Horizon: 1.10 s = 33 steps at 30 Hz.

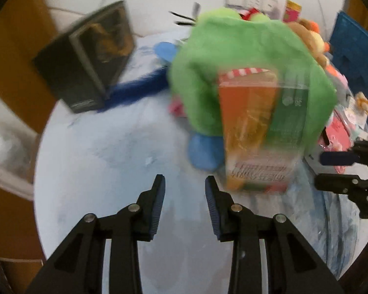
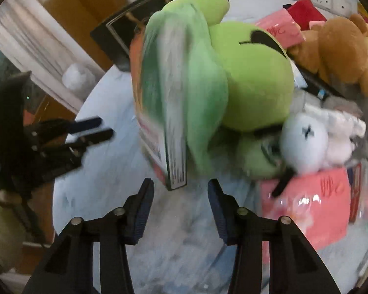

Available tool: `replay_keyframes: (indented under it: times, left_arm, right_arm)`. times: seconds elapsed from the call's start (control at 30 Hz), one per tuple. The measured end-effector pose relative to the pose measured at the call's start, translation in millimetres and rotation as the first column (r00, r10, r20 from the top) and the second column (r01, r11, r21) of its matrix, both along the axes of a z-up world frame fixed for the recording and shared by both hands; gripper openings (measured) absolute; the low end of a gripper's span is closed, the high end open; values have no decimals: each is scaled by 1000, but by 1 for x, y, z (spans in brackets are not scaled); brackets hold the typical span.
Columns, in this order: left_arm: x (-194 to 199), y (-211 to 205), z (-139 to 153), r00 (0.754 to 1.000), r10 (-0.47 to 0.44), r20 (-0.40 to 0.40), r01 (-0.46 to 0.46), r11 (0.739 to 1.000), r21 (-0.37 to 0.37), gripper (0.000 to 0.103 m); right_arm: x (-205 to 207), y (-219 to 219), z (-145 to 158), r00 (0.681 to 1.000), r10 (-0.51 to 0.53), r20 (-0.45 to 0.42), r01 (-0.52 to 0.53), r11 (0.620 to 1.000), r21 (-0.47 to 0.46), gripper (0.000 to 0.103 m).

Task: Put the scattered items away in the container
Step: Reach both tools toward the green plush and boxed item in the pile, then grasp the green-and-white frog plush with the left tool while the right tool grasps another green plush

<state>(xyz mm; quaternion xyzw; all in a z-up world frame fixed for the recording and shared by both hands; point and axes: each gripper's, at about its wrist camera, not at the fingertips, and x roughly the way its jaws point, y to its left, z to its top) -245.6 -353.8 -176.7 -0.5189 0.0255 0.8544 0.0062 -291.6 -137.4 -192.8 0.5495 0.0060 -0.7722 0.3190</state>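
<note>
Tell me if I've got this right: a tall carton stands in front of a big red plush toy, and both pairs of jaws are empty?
Nearly. The plush toy is green, not red; the left wrist view shows it right behind the carton. The rest holds: nothing sits between the jaws of the left gripper or the right gripper.

I have bare surface (image 1: 105, 171) ahead of my left gripper (image 1: 185, 183); the carton (image 1: 255, 132) and green plush (image 1: 233, 56) block my right gripper (image 2: 180, 187).

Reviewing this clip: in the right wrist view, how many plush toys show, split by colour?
Green: 1
Brown: 1
White: 1
Total: 3, as far as the blur allows; anything buried deeper in the pile cannot be told.
</note>
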Motion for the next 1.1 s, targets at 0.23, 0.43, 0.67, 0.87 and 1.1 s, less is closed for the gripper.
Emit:
replay_keyframes:
  times: [0.23,0.43,0.67,0.87,1.1]
  left_arm:
    - [-14,5,49,991,44,-125,-41,999,31,80]
    - [-77,23,66,984,62,-165,-53,997,60,80]
    - [-148,49,65,986,37,-162,-30,998,48,80]
    - [-193,62,24,999,2,-45,-2,1000,-3,80]
    - [-135,43,5,999,20,-43,-19,1000,7,80]
  right_arm:
    - [-8,37,57,974,-181,-134,178,983,-31,48]
    - [-30,44,76,935,-299,-191,302,953,-15,48]
    - [-74,36,70,922,-344,-179,350,937,4,48]
    - [-115,26,35,927,-356,-118,361,932,24,48]
    - [-95,-1,11,976,-214,-48,215,977,8,48]
